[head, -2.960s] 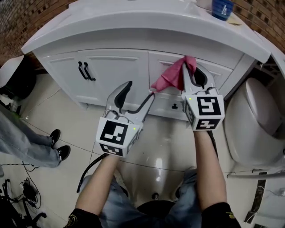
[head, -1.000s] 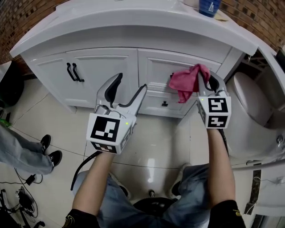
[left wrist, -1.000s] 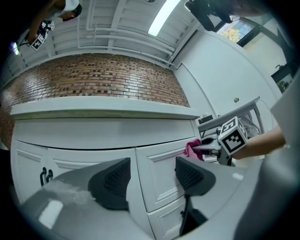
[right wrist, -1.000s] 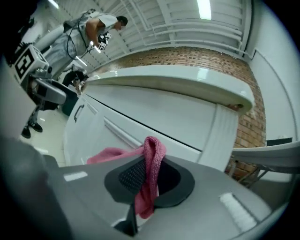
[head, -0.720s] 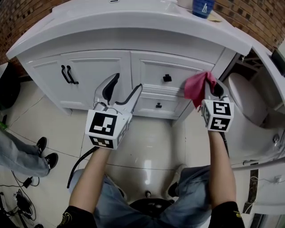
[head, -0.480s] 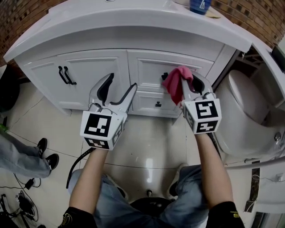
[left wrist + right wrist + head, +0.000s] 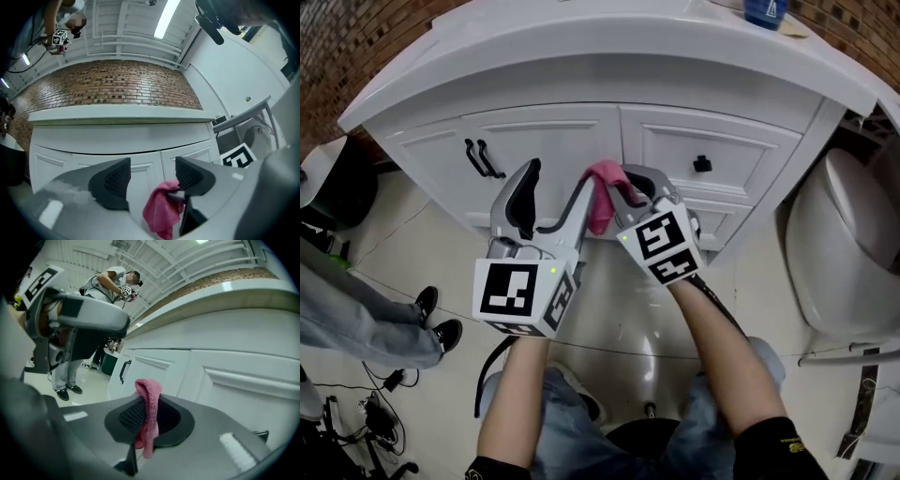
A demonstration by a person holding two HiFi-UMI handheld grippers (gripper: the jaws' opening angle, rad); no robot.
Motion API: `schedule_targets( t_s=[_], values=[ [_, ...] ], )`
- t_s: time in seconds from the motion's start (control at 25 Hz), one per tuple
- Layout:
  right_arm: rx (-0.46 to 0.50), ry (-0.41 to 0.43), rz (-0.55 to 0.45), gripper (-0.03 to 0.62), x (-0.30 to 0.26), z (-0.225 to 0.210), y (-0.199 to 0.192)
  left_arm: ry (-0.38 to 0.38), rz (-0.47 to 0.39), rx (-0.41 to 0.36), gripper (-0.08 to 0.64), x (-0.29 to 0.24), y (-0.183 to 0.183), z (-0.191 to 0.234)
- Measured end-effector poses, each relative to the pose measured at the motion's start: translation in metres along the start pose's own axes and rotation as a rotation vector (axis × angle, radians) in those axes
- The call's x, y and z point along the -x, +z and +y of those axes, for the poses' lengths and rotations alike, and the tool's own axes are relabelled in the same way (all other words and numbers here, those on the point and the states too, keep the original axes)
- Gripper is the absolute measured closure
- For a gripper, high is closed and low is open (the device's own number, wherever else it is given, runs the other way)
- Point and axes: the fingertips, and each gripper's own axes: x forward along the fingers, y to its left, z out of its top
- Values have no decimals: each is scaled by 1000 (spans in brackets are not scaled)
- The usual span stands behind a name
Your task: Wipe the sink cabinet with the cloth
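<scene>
The white sink cabinet [image 7: 553,141] fills the top of the head view, with two black door handles [image 7: 482,157] and a drawer knob [image 7: 702,164]. My right gripper [image 7: 617,183] is shut on a pink cloth [image 7: 601,194] and holds it at the cabinet door, just left of the drawers. In the right gripper view the cloth [image 7: 150,411] is pinched between the jaws of the right gripper [image 7: 149,420]. My left gripper [image 7: 553,192] is open and holds nothing, right beside the cloth. In the left gripper view the cloth [image 7: 161,211] hangs by the right-hand finger of the left gripper [image 7: 150,180].
A toilet [image 7: 848,253] stands to the right of the cabinet. A blue cup [image 7: 766,11] is on the countertop. A person's legs and shoes [image 7: 431,319] are on the tiled floor at the left, with cables [image 7: 356,441] below. Another person [image 7: 112,282] stands in the background.
My right gripper has carried the cloth leftward, from the drawer fronts to the cabinet door next to the left gripper. The left gripper has stayed open.
</scene>
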Motion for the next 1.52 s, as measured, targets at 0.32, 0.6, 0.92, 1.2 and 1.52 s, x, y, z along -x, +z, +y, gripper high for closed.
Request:
schedule_targets(
  t_s=[0.32, 0.6, 0.92, 1.2, 1.52],
  values=[
    [-125, -222, 97, 569, 22, -62, -35, 9, -2, -4, 259, 12, 1, 9],
    [-42, -384, 180, 568, 92, -104, -60, -46, -10, 20, 261, -4, 2, -14],
    [-235, -656, 222, 566, 185, -197, -102, -89, -4, 15, 261, -21, -3, -38],
    [-285, -512, 183, 567, 163, -161, -95, -58, 17, 12, 261, -24, -14, -27],
    [-329, -46, 117, 568, 44, -41, -86, -26, 33, 14, 262, -26, -20, -9]
  ],
)
